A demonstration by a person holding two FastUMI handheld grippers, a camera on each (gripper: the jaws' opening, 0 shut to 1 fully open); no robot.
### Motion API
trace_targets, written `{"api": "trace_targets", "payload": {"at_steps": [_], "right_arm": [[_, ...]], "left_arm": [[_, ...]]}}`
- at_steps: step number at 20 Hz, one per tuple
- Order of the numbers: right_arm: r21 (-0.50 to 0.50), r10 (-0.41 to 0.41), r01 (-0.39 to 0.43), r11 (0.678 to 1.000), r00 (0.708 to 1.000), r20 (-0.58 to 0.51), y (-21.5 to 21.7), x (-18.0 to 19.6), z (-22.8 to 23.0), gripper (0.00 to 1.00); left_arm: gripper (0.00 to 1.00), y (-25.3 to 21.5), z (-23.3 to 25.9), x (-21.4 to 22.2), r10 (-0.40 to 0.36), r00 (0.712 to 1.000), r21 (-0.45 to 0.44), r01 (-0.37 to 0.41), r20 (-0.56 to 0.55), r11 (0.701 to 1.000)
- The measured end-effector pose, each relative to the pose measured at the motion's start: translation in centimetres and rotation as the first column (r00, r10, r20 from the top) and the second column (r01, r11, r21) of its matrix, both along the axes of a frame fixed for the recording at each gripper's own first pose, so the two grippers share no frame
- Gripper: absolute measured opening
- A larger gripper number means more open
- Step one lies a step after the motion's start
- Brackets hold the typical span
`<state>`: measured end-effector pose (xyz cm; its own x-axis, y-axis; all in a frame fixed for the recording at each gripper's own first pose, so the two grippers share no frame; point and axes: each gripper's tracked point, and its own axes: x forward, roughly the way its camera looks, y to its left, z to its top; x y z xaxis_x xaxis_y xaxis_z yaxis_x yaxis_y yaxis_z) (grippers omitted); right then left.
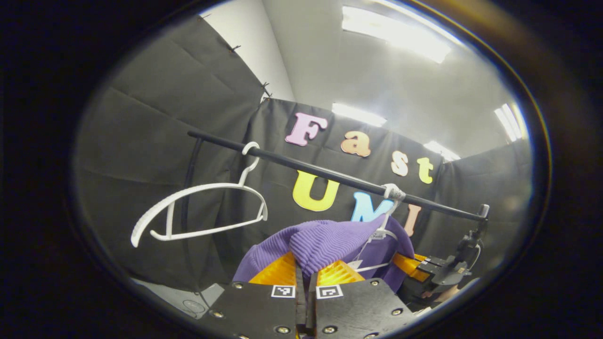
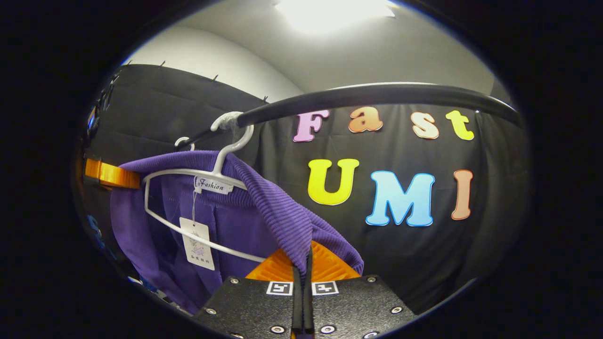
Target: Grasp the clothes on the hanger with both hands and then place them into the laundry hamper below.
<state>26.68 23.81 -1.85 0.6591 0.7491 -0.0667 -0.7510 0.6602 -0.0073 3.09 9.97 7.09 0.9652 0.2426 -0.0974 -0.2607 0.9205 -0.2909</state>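
Left tool (image 1: 305, 273): low in the left gripper view, pointing upward at the rail. Its two orange fingers (image 1: 278, 272) are almost together, with a fold of the purple sweater (image 1: 325, 242) pinched between them.

Right tool (image 2: 301, 266): low in the right gripper view, also tilted upward toward the rail. Its orange fingers (image 2: 325, 264) are closed to a thin gap, and the sweater's ribbed edge runs down into that gap, gripped from both sides.

Other tool seen from the left: below the rail's far end, an orange and black tool (image 1: 424, 264) sits against the sweater's far side. Part of a hand (image 1: 440, 294) shows under it.

Purple sweater: a ribbed knit, hanging below the rail on a white hanger (image 2: 188, 202). Its fabric is bunched up toward both tools. A white label sits at the collar and a paper tag (image 2: 197, 244) dangles beneath the hanger.

Rail (image 1: 330, 175): a black bar crossing the booth above the sweater. The hanger's hook (image 2: 233, 136) is looped over it.

Empty hanger (image 1: 198, 214): white, hooked on the same rail, well apart from the sweater and nearer the rail's other end, tilted.

Room: black cloth walls (image 1: 155, 155) behind the rail, a pale wall and ceiling above them, with bright ceiling light panels (image 1: 395, 33).
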Motion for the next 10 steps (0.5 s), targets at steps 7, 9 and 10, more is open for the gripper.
{"api": "trace_targets", "payload": {"at_steps": [7, 9, 10], "right_arm": [[0.188, 0.051, -0.022, 0.982, 0.987, -0.153, -2.0, 1.4, 2.5, 0.00], [0.121, 0.016, -0.009, 0.993, 0.998, -0.053, -1.9, 1.4, 2.6, 0.00], [0.080, 0.004, -0.004, 0.997, 1.000, 0.000, -1.9, 1.6, 2.7, 0.00]], "left_arm": [[0.01, 0.1, 0.6, -0.2, -0.068, 0.998, 0.007, 0.068, -0.021, 0.998], [0.01, 0.1, 1.1, -0.5, -0.069, 0.996, 0.067, 0.072, -0.049, 0.995], [0.01, 0.2, 1.4, -0.6, -0.066, 0.996, 0.089, 0.071, -0.057, 0.994]]}}
